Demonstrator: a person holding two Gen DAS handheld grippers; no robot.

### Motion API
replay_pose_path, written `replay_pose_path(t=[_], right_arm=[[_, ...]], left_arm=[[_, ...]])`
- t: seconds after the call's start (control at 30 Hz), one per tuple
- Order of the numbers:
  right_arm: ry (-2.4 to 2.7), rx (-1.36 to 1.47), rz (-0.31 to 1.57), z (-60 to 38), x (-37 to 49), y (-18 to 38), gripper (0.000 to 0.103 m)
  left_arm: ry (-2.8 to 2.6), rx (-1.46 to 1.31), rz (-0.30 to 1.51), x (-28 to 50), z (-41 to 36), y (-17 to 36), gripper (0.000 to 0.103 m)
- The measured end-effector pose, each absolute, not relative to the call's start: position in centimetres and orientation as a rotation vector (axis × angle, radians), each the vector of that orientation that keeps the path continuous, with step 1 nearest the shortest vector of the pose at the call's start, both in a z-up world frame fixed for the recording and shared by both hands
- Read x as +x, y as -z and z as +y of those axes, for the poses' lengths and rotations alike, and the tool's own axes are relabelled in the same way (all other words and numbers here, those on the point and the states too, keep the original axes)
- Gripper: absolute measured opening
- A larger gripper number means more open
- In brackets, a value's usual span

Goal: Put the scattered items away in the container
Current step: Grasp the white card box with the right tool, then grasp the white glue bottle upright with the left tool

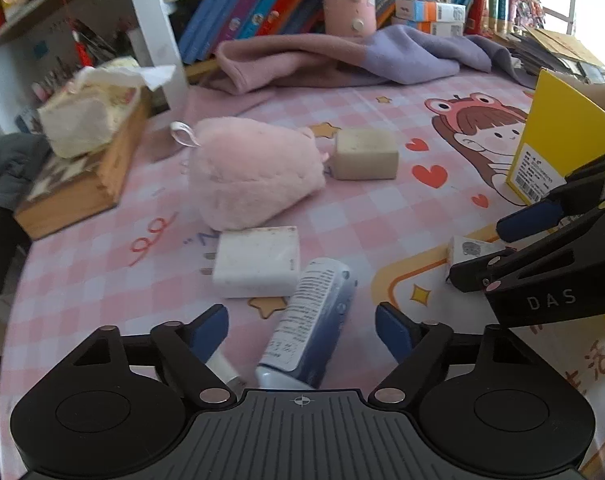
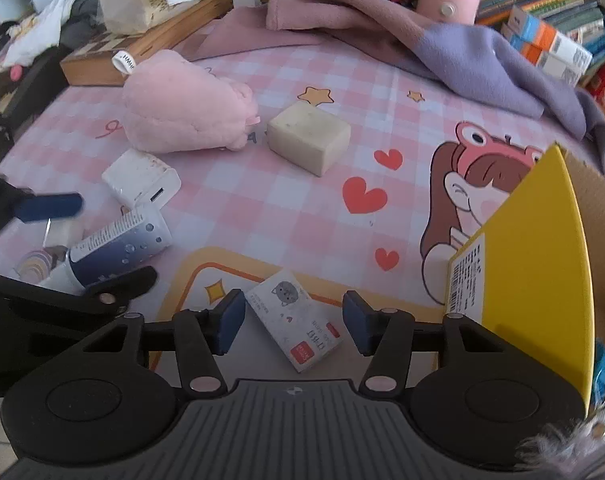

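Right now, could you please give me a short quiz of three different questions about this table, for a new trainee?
1. True or false: the left gripper is shut on the blue tube.
2. What lies between the open fingers of the right gripper?
A. white charger
B. small cat-print box
C. beige block
3. Fill in: the pink plush lies beside the ____ block.

Key:
1. False; it is open, the tube lying between the fingers.
2. B, the small cat-print box.
3. Beige, the beige block.

left gripper point(image 1: 301, 332): black, ribbed grey base | fingers point(image 1: 210, 330): blue pads | right gripper point(image 2: 293, 322): same
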State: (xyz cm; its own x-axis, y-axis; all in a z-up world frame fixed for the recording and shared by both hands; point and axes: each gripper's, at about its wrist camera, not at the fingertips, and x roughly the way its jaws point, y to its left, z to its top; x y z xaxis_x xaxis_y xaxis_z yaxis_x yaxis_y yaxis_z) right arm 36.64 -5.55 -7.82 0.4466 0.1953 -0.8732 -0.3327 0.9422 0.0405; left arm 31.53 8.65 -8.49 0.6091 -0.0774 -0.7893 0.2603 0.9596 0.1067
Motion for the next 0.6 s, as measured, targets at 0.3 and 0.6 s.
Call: replay_pose_path(t=[0.3, 0.6], right_arm=[[-0.364, -0.126, 1.115, -5.1, 35.7, 8.1, 0.031], [-0.376, -0.231, 1.084, -3.9, 35.5, 8.2, 0.028]], left_arm=[[0.287, 0.151, 0.964, 31.3, 8.6, 8.9, 0.035], [0.26, 0.147, 0.941, 31.8, 8.3, 9.0, 0.033]])
